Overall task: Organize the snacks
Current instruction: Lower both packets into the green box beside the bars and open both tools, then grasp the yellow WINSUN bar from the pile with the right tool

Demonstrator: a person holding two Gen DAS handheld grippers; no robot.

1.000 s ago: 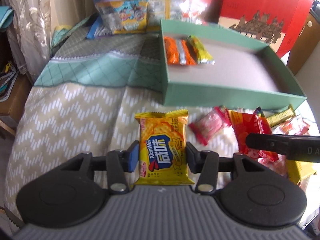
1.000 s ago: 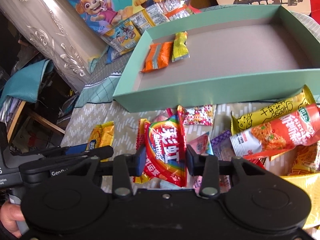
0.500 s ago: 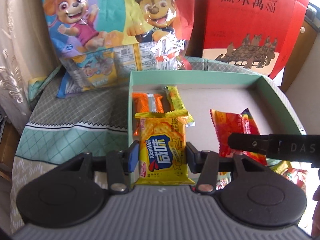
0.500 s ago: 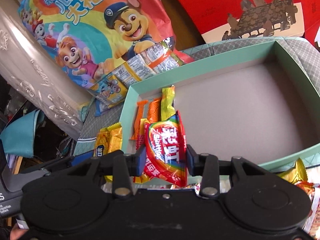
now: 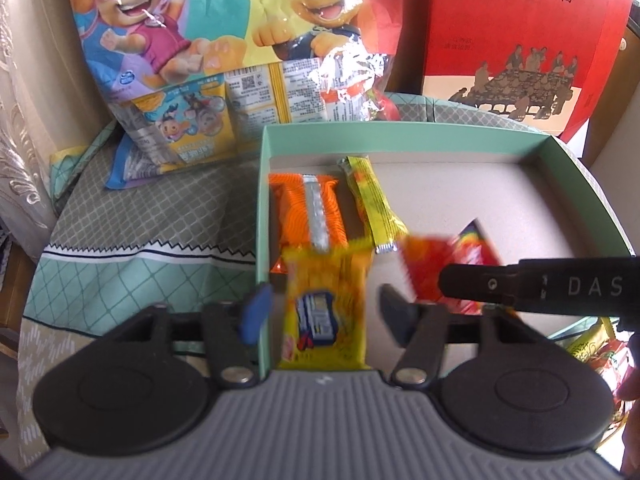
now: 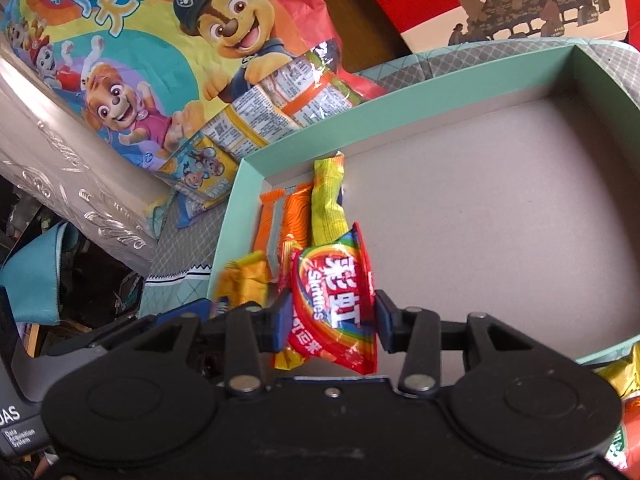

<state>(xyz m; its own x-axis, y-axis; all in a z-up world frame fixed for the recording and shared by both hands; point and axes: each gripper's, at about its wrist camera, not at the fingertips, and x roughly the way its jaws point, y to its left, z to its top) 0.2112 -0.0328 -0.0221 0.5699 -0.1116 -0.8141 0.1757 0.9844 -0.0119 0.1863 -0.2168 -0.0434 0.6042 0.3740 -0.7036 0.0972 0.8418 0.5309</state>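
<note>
Snacks are going into the mint-green box (image 5: 404, 142), which sits on a patterned cloth (image 5: 132, 264); I cannot tell what lies under that cloth. My left tongs (image 5: 324, 306) hang over the box's near-left corner, jaws opening, and the yellow cracker packet (image 5: 326, 304) sits blurred between them with a clear gap to the pad on either side, so nothing presses it. Its top edge overlaps the orange packet (image 5: 306, 212), which lies against the box's left wall toward the far-left corner, and just beside that a slim yellow-green stick packet (image 5: 372, 200) runs slantwise.

My right tongs (image 6: 332, 316) are opening too. The red Skittles bag (image 6: 334, 304) stands between the blue pads; the right pad shows a thin gap and the left one looks just off the bag. In the left view the bag shows as a red blur beside the cracker packet, behind the right tongs' black bar.

From the middle across to the right wall and far-right corner, the grey box floor is bare and open. Outside the far wall a big cartoon-puppy gift bag (image 5: 224, 40) leans close to the rim, with a red gift box (image 5: 520, 36) beside it. Past the near-right edge, more loose packets (image 6: 624, 384) crowd the cloth.
</note>
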